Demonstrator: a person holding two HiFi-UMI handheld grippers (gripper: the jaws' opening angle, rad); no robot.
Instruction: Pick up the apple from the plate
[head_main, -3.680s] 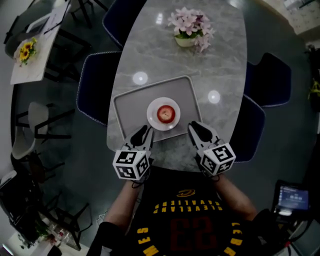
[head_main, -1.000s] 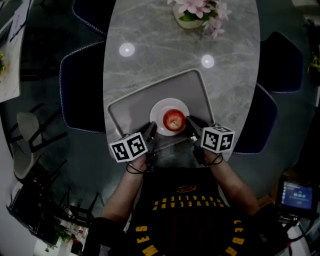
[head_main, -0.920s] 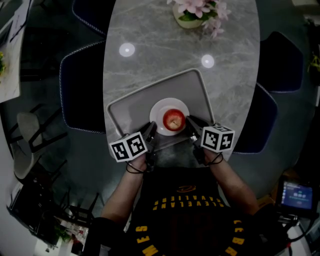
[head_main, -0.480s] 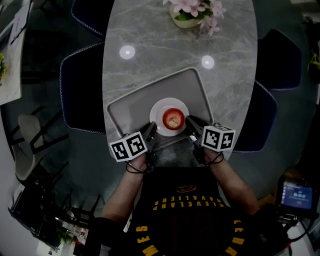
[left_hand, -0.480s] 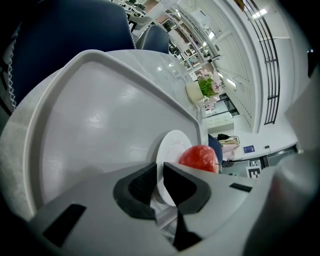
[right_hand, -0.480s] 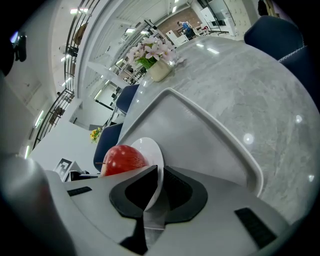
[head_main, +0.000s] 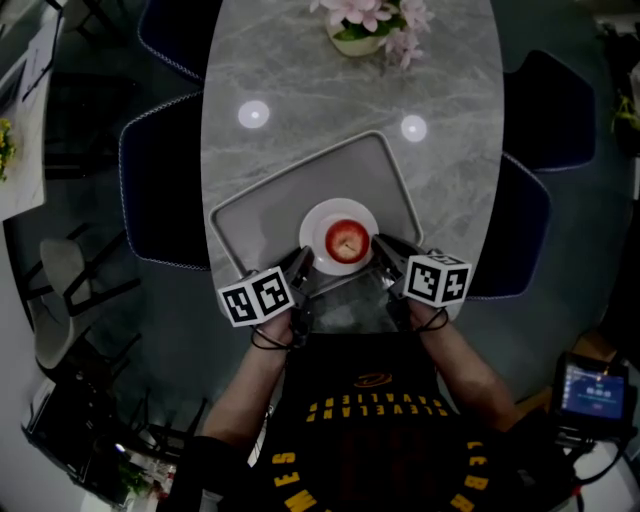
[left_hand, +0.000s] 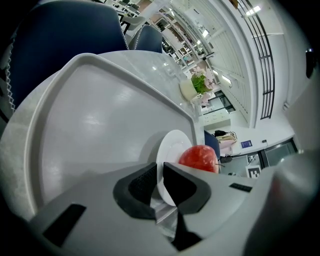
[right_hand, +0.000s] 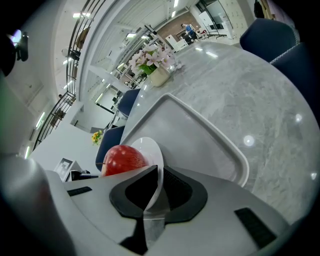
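Apple (head_main: 347, 241) sits in the middle of the plate (head_main: 318, 222). Left gripper (head_main: 300, 263) is clamped on the plate's left rim, right gripper (head_main: 381, 247) clamped on its right rim.

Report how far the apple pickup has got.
Done: the left gripper and right gripper sit at opposite sides of the plate, jaws closed on its rim. In hand: the plate only; the apple lies loose on it. Left: the plate seems to rest on the tray, and nothing grips the apple.
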